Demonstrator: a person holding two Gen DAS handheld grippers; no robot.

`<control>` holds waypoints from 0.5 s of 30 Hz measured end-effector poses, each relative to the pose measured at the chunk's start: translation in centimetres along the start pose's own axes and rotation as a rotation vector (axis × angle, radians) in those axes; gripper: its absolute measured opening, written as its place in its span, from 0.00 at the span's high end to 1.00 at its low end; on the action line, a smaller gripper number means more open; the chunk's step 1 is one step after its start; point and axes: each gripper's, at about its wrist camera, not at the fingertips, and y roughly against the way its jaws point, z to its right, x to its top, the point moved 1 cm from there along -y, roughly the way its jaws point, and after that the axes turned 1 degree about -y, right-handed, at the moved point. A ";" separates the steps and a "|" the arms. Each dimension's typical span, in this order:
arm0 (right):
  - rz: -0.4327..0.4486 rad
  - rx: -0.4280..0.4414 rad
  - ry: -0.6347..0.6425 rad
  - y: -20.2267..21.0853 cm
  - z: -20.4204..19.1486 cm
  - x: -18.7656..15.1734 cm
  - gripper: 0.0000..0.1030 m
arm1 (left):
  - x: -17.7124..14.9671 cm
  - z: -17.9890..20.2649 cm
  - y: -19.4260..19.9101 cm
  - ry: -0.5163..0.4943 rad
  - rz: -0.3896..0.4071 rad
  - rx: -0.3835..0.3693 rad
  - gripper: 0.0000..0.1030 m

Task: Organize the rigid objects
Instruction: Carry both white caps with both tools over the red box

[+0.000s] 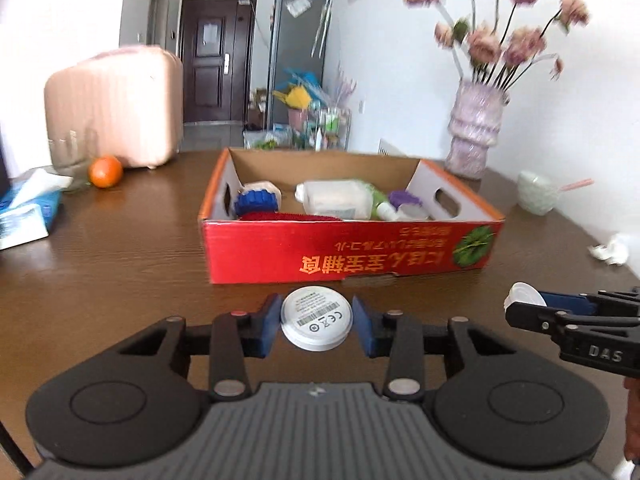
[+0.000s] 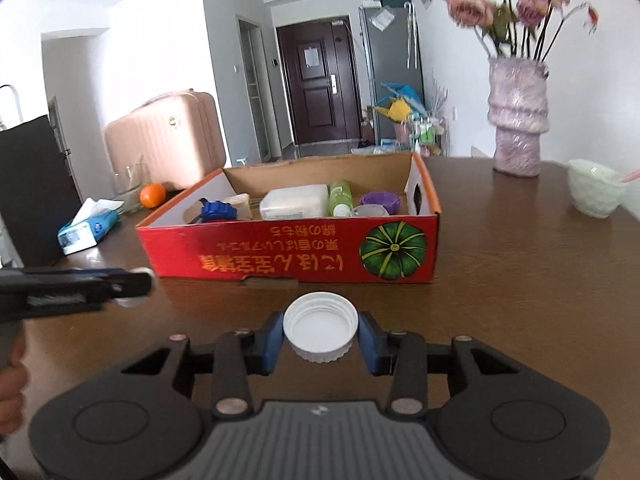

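Observation:
A red cardboard box [image 1: 348,252] [image 2: 296,254] stands on the brown table. It holds a white bottle [image 1: 336,198], a blue cap [image 1: 256,200], a green bottle [image 2: 340,196] and purple lids [image 2: 380,200]. My left gripper [image 1: 317,320] is shut on a white round disc with a printed label [image 1: 317,318], just in front of the box. My right gripper [image 2: 320,332] is shut on a white ribbed bottle cap [image 2: 320,330], also in front of the box. Each gripper shows in the other's view: the right one [image 1: 532,304] and the left one [image 2: 136,282].
An orange [image 1: 105,171], a tissue pack [image 1: 28,208] and a pink suitcase [image 1: 116,104] are at the back left. A purple vase with flowers [image 1: 474,132], a pale green bowl [image 1: 536,196] and crumpled paper [image 1: 610,250] are at the right.

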 end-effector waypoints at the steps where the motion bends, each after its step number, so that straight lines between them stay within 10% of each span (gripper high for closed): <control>1: 0.017 -0.015 0.016 1.3 -0.5 -0.4 0.62 | -0.4 -0.1 1.3 0.010 0.001 -0.006 0.61; 15: 0.145 -0.024 0.052 15.7 -5.0 -6.1 0.62 | -5.0 -0.1 16.5 0.072 0.127 0.014 0.61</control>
